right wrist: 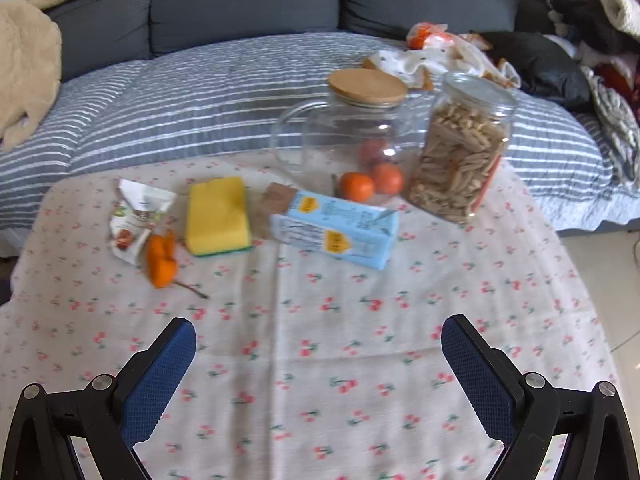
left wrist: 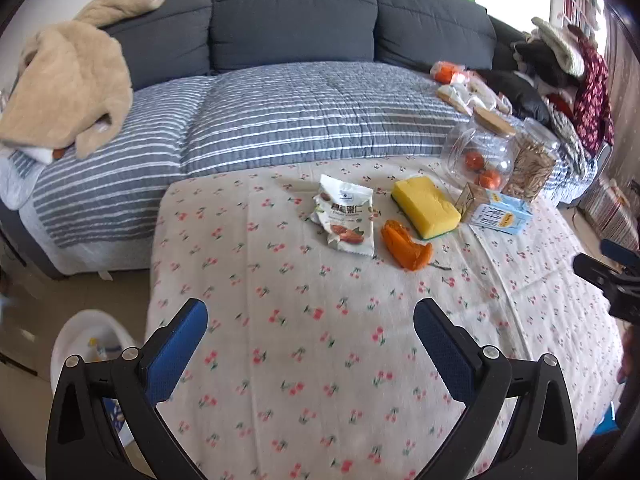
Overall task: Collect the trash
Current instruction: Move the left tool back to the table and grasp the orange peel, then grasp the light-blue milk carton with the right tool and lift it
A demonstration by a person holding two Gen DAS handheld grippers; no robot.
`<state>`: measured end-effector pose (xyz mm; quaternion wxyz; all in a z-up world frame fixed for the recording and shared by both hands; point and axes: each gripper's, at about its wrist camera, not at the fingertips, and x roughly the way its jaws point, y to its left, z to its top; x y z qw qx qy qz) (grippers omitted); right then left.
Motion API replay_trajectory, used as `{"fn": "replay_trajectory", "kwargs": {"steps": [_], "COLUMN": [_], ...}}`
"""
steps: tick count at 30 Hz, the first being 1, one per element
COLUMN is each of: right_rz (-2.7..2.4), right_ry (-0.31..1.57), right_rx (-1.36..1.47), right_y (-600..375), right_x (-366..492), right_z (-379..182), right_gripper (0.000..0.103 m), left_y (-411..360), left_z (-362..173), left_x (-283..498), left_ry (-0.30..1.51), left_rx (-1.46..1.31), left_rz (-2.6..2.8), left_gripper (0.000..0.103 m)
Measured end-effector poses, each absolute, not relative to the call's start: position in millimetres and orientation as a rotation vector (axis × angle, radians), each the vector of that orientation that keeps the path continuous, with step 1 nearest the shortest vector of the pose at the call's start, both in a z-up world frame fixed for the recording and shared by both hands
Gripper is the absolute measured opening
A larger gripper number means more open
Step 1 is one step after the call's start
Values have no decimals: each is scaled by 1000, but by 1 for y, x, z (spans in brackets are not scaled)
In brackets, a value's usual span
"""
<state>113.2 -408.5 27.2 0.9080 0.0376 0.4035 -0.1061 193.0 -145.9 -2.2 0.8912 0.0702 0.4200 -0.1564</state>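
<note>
So both grippers hung over the cherry-print cloth [right wrist: 320,340], left gripper [left wrist: 311,320] and right gripper [right wrist: 319,338] each with fingers spread wide and nothing between them. Down left of the table sat one white bin [left wrist: 90,338] on the floor.

Further out, the trash lay in a loose group on the cloth: one torn snack bag [left wrist: 347,216] with a nut picture and Chinese characters I couldn't fully read, one orange peel [left wrist: 406,246] just right of it, and one light blue carton [right wrist: 334,228] on its side with yellow badges, print too blurry to read. One yellow sponge [right wrist: 218,216] sat between peel and carton.

Behind those stood two glass jars: one with a wooden lid [right wrist: 352,136] holding three tangerines, one [right wrist: 464,148] full of seeds. Past that, the striped sofa [left wrist: 280,120].
</note>
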Motion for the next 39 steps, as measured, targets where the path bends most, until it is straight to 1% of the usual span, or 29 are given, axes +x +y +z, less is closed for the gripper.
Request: {"fn": "replay_trajectory", "kwargs": {"steps": [4,7,9,12,13,14,15,17,18,20,21,22,24,26,29,34,39], "right_rz": [-230,-248,-261,-266,-265,-265,-266,-268,-268,-270,-272,-273,-272,-276,-279,-282,-295], "right_ry": [844,852,861,875,878,883,886,887,887,888,888,889,894,901,914,924,922], "right_rx": [71,75,90,127,137,146,150,155,158,167,173,177,185,188,207,308,452], "right_y": [-424,-437,-445,-458,-461,-465,-467,-470,-471,-474,-476,-476,-479,-480,-479,-477,-475], "right_x": [114,116,118,119,119,119,119,119,118,118,118,117,118,120,124,135,170], "right_z": [27,26,23,19,18,17,16,16,15,15,15,14,13,11,9,2,0], "right_gripper": [101,101,101,101,101,101,101,101,101,101,101,101,101,101,101,102,102], "left_y": [-177,-199,-214,-236,-242,-249,-253,-264,-268,-273,-273,-273,-270,-266,-260,-232,-194], "left_z": [-19,-39,-52,-65,-67,-70,-71,-76,-78,-82,-83,-84,-85,-84,-80,-68,-47], "left_x": [216,233,242,250,252,254,256,259,261,264,265,267,268,267,263,244,224], "left_ry": [905,995,1043,1062,1061,1060,1063,1072,1076,1079,1079,1081,1080,1074,1068,1065,1023], "left_rx": [175,121,104,74,68,63,60,56,54,52,49,39,15,-3,-3,1,0], "left_rz": [-287,-297,-298,-329,-334,-334,-333,-331,-329,-316,-312,-313,-308,-321,-339,-383,-422], "left_gripper": [103,103,101,94,91,85,82,69,66,51,47,40,36,29,25,23,23]}}
